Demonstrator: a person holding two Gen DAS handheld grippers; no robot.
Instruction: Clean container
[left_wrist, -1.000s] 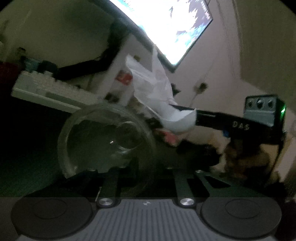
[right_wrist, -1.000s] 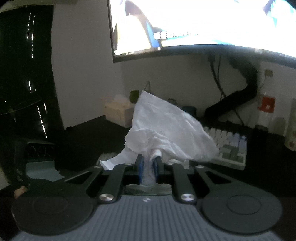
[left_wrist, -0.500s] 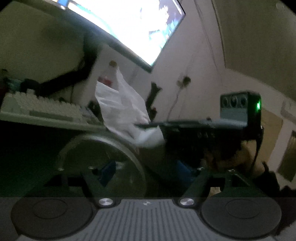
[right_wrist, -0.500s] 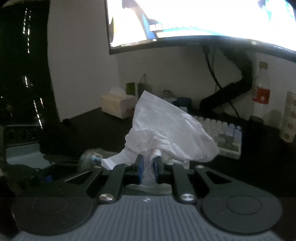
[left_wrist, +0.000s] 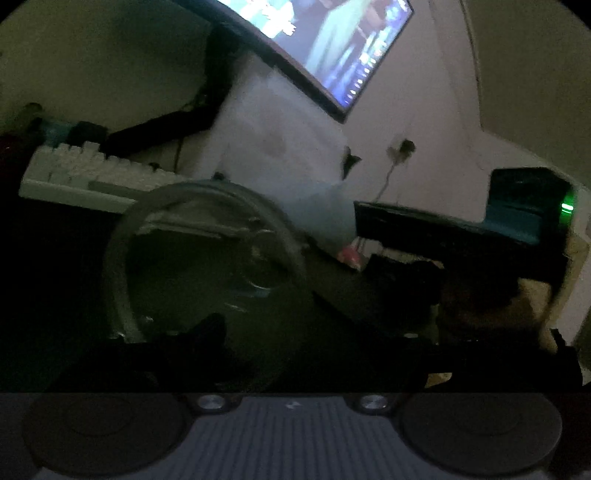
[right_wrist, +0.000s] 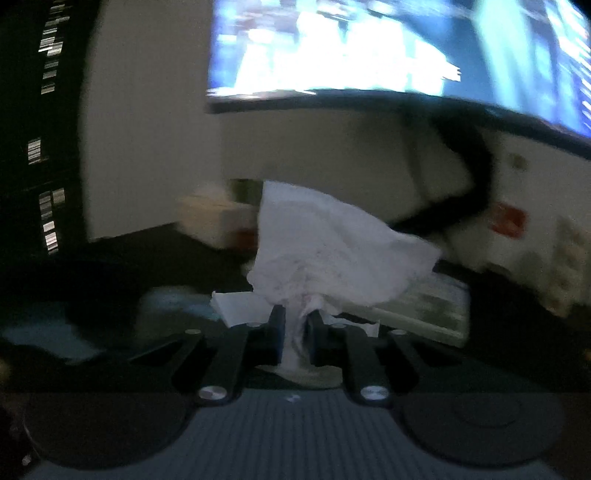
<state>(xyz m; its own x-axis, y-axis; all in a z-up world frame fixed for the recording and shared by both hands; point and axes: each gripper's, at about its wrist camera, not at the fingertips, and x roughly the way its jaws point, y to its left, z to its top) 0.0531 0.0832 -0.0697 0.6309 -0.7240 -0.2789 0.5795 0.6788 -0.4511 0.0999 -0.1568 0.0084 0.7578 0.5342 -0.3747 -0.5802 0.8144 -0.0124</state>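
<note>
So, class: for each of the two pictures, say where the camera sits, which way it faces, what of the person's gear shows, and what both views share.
Left wrist: sits on the left gripper, facing the open mouth of the clear container; its own dark fingers barely show.
Right wrist: sits on the right gripper, facing the desk's back wall; its fingers pinch the tissue.
Shared: tissue, monitor, keyboard; the left view also shows the right gripper.
</note>
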